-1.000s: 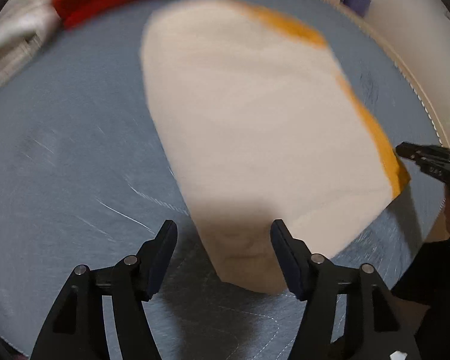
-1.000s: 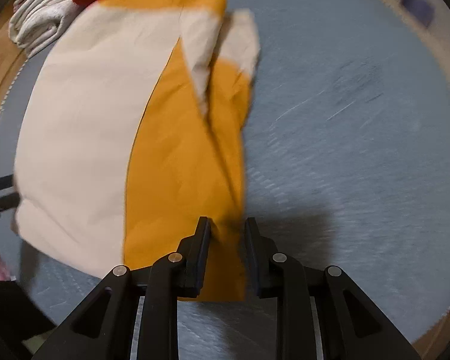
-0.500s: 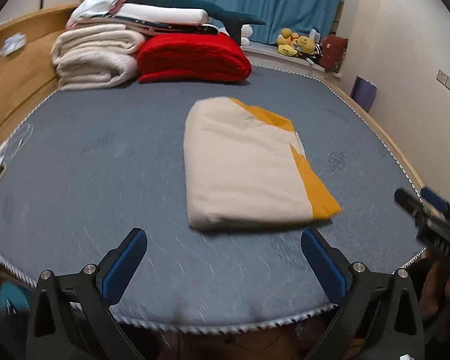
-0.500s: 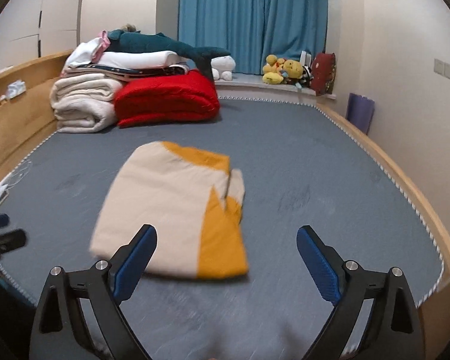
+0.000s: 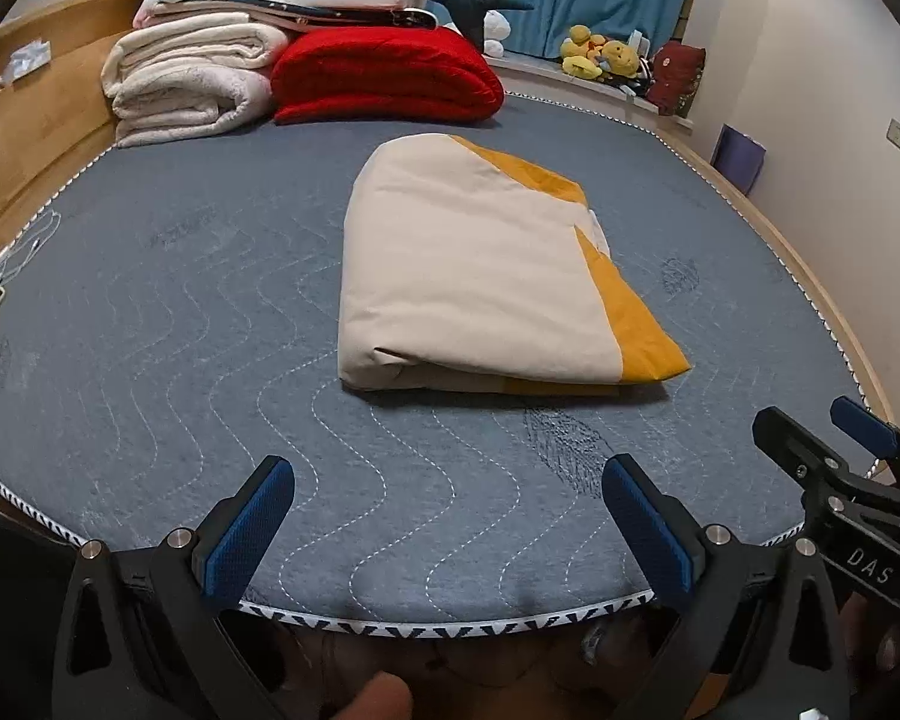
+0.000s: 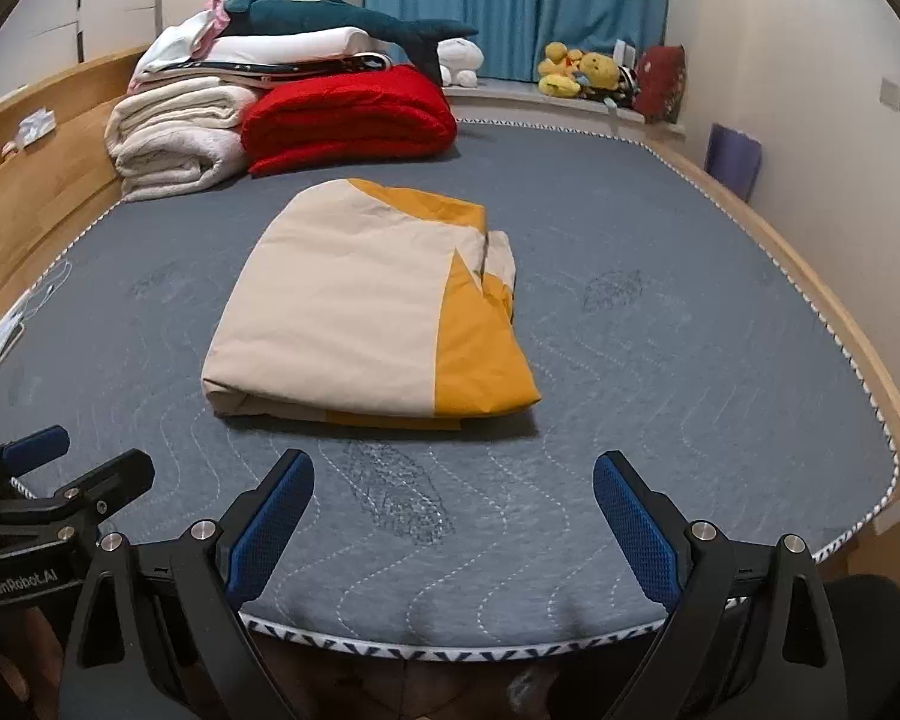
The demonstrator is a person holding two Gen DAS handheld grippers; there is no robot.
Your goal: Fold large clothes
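Observation:
A folded beige and orange cloth (image 5: pixel 474 264) lies flat in the middle of the grey quilted mattress (image 5: pixel 168 324); it also shows in the right wrist view (image 6: pixel 360 312). My left gripper (image 5: pixel 447 486) is open and empty, held back over the mattress's near edge, well apart from the cloth. My right gripper (image 6: pixel 453 477) is open and empty, also at the near edge. Each gripper shows at the side of the other's view, the right one (image 5: pixel 834 450) and the left one (image 6: pixel 72 462).
A red folded blanket (image 5: pixel 384 75) and a stack of cream towels (image 5: pixel 192 84) with other bedding on top sit at the head of the mattress. A wooden bed frame (image 5: pixel 36 138) runs along the left. Plush toys (image 6: pixel 576 75) sit by the blue curtain.
Both grippers let go of the cloth, opened wide and pulled back from close over it to the mattress's near edge. The cloth now lies folded and still.

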